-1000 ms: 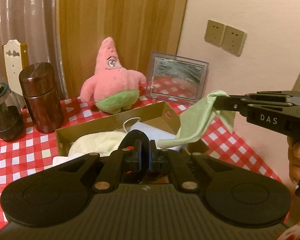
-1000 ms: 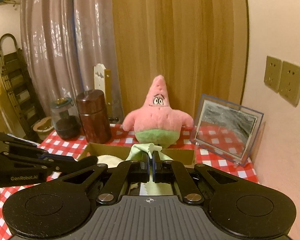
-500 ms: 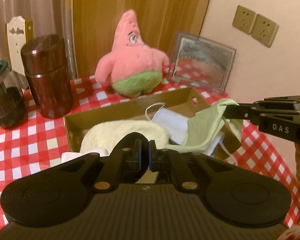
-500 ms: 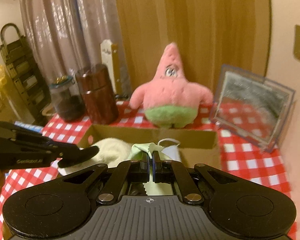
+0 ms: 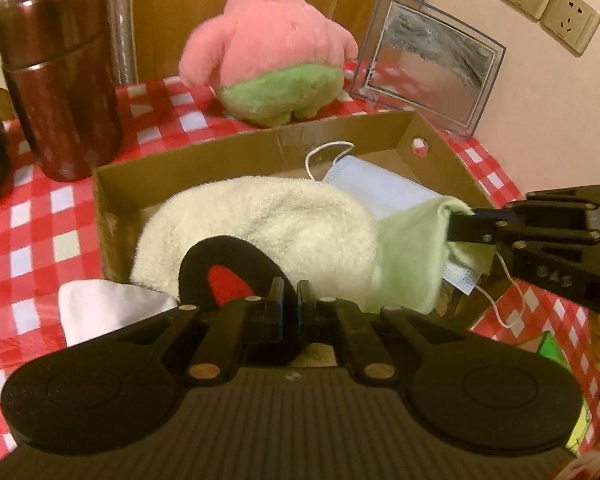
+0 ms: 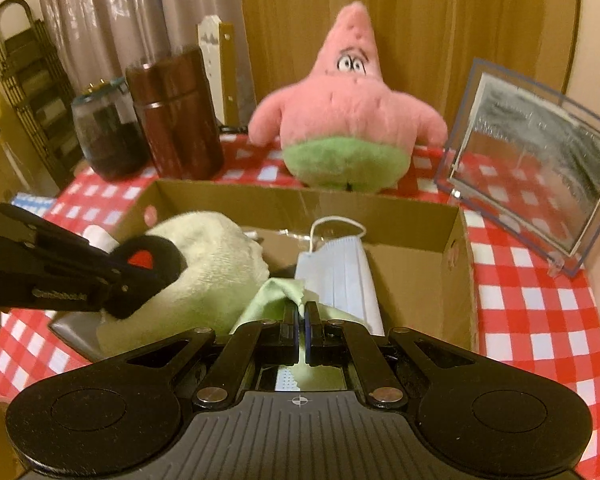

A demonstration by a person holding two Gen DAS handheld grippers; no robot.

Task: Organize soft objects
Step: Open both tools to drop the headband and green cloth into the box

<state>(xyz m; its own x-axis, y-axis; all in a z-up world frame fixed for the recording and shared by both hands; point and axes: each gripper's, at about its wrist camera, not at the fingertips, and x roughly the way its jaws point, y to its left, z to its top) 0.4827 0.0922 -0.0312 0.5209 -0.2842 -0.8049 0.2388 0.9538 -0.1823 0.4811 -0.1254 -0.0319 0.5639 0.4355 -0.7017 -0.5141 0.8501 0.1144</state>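
Left wrist view. Looked down over the left gripper (image 5: 288,296), bottom centre, jaws drawn almost together and, as far as could be judged, clamped on a black soft item (image 5: 228,252) with a red patch, arching up just above the fingertips. Behind it, across the middle of the frame, showed the cardboard box (image 5: 260,140), already loaded with a cream towel (image 5: 260,220) and, to its right, a pale blue face mask (image 5: 380,192). At the right edge caught the right gripper (image 5: 460,224), jaws pinched on a corner of the green cloth (image 5: 408,256), draped over the box's near right part, between towel and mask. Left outside the box: the pink starfish plush (image 5: 268,48), upright on the tablecloth at top centre, and a pale flat item (image 5: 100,304) at lower left, too unclear to name.

Right wrist view. Showed the right gripper (image 6: 302,308) at lower centre, jaws together on the green cloth (image 6: 268,296), low inside the box (image 6: 300,196). At left, found the left gripper (image 6: 112,280) holding the black item (image 6: 148,258) over the towel (image 6: 216,264).

Judged well along: towel and mask stowed, cloth and black item over the box but not yet let go, plush untouched behind the far wall.
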